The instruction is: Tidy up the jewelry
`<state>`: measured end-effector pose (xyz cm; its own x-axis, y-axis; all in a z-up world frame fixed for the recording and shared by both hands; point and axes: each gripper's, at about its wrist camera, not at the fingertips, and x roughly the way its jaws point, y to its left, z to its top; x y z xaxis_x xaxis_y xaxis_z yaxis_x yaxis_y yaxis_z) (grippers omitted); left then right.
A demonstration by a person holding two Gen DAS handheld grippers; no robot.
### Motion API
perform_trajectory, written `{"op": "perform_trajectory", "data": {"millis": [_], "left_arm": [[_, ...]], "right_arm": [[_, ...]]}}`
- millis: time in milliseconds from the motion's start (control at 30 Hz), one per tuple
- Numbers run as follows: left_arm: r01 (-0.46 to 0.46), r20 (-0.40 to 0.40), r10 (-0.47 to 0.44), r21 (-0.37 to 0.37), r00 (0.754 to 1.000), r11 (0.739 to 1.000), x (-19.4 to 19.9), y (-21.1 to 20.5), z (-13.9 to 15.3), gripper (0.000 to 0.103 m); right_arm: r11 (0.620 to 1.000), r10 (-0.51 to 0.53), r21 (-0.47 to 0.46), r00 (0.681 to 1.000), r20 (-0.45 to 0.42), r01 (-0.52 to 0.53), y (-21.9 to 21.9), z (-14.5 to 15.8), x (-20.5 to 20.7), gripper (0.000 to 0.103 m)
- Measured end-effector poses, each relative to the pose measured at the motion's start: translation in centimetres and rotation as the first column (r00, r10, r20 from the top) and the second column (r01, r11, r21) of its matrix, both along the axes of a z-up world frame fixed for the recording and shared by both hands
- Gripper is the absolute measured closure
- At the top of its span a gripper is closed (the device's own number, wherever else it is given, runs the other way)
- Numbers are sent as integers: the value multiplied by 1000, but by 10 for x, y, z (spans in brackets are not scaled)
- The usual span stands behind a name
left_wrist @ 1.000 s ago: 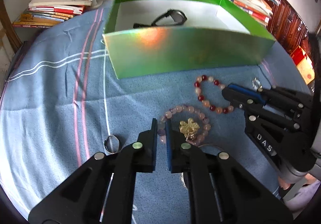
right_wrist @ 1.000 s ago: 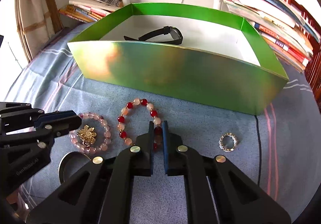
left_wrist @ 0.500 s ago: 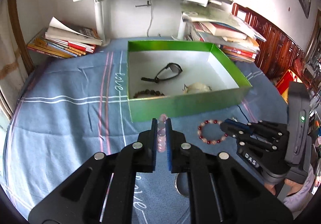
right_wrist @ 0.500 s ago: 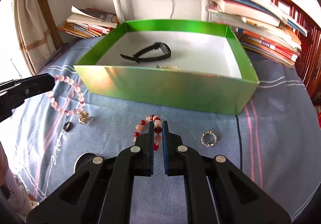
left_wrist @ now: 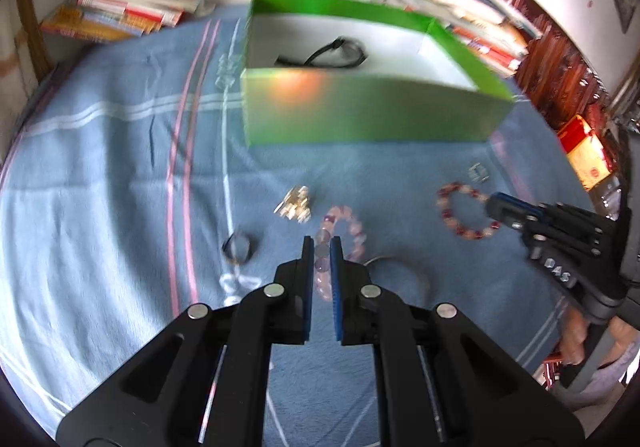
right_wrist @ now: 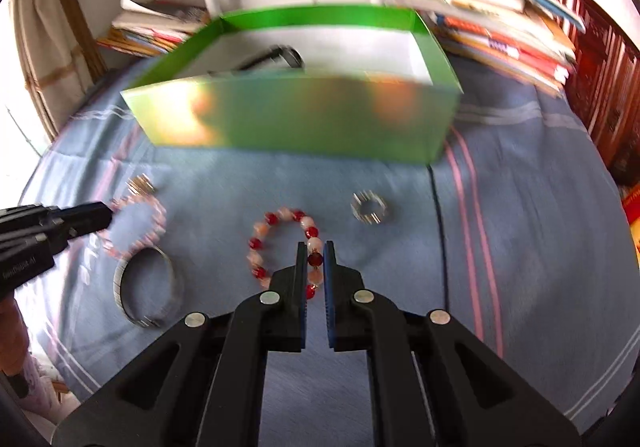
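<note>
On a blue striped bedspread (left_wrist: 120, 175), seen from the left wrist, the left gripper (left_wrist: 321, 247) points steeply down with its fingers clamped on a pale pink bead bracelet (left_wrist: 352, 227), beads pinched between the blue pads. Just left of it lie a gold flower charm (left_wrist: 295, 203) and a dark ring (left_wrist: 237, 249); a thin silver bangle (left_wrist: 404, 267) curves beside the bracelet. To the right, the right gripper (left_wrist: 494, 207) reaches in from the edge, its tip closed on a red-and-peach bead bracelet (left_wrist: 460, 215); white letters on its body read "DAS". A small silver ring (left_wrist: 478, 173) lies beyond. The green box (left_wrist: 360, 115) stands behind, white inside, holding a black wristband (left_wrist: 332, 53). Stacked books (left_wrist: 120, 15) line the far edge. This view alone shows the dark ring and a hand (left_wrist: 576, 339) under the right gripper.

From the right wrist, the right gripper (right_wrist: 316, 251) also angles steeply down, fingers shut on the red-and-peach bead bracelet (right_wrist: 280, 243), a red bead showing between the pads. The silver ring (right_wrist: 370, 207) lies to its right. At left, the left gripper (right_wrist: 105, 215) holds the pink bead bracelet (right_wrist: 140, 227); writing on its body is too blurred to read. Only here does the silver bangle (right_wrist: 146, 287) show as a full hoop, below the pink bracelet. The green box (right_wrist: 304, 119) is blurred.
</note>
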<state>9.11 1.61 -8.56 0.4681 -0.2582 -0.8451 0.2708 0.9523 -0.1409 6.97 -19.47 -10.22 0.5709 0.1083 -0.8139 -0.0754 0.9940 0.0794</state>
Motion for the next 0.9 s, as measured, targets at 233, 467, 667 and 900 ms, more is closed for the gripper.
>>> {"op": "perform_trajectory", "data": {"millis": [233,467,667,900], "left_arm": [[-27,-34,28,34,999,999,1,4,-19,94],[-22,-36,23,22,999,1000,5,4,-24,94],[-16,-22,17,25,1000,1000,4,3,-25,94],[-11,-13,11,12,1000,1000,9,-1,-25,84]], "right_arm": [[1000,-12,-8,999,-33,11,-11,-8,-4,94],[999,-25,-34,1000,-16,25,-11,-8,-3,77],[997,-36,-72,999,19,37,-7,-10,0,72],[997,-44,-60,999,29,45,-5,-11,2,72]]}}
